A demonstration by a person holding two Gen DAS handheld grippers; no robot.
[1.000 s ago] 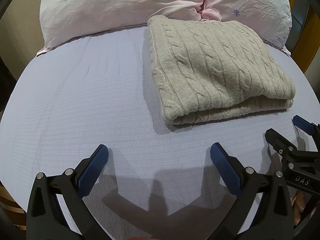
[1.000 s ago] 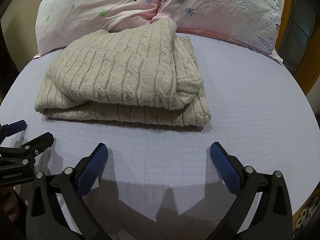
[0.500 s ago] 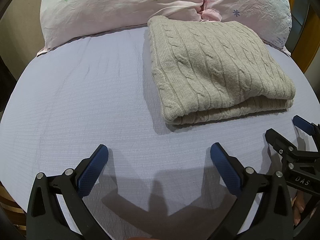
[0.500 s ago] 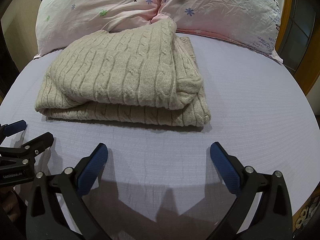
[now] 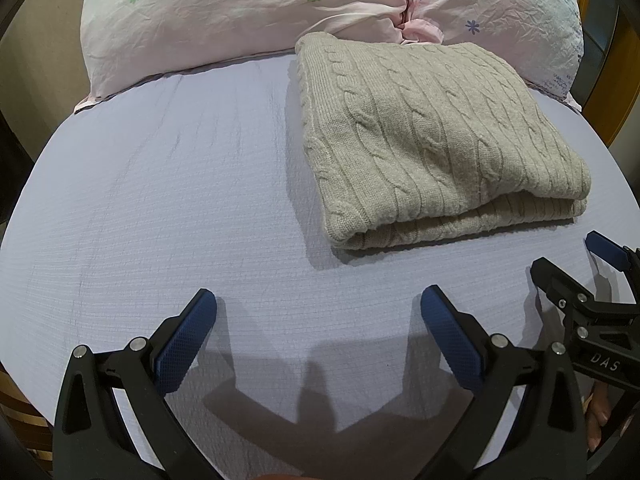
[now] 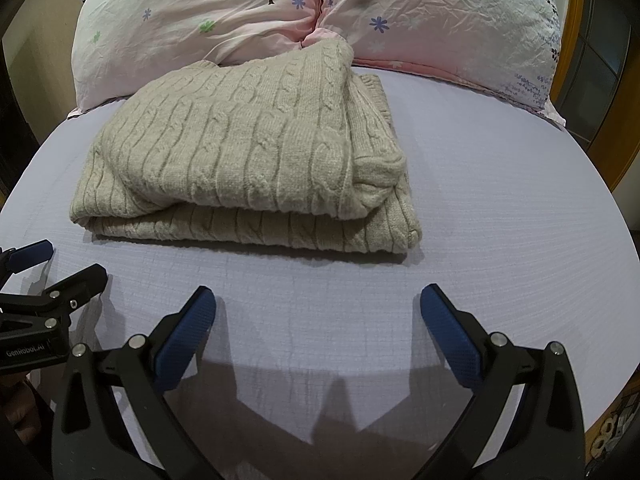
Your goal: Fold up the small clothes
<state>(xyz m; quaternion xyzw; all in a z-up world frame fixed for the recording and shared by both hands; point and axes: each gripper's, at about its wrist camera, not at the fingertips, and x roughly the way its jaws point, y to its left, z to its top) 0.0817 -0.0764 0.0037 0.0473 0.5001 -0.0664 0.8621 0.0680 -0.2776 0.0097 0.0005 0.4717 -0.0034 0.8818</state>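
Observation:
A beige cable-knit sweater [image 5: 432, 136] lies folded in a thick rectangle on the lavender bed sheet [image 5: 160, 200], its far edge against the pillows. In the right wrist view the sweater [image 6: 248, 160] shows its folded layers stacked, with one top corner rumpled. My left gripper [image 5: 318, 312] is open and empty above the sheet, short of the sweater's near edge. My right gripper [image 6: 318, 312] is open and empty, also short of the sweater. Each gripper shows at the edge of the other's view, the right one [image 5: 576, 264] and the left one [image 6: 52, 264].
Two pink floral pillows [image 6: 240, 12] [image 6: 448, 20] lie at the head of the bed behind the sweater. A wooden frame [image 5: 620, 64] stands at the right edge. The sheet [image 6: 500, 200] spreads to both sides of the sweater.

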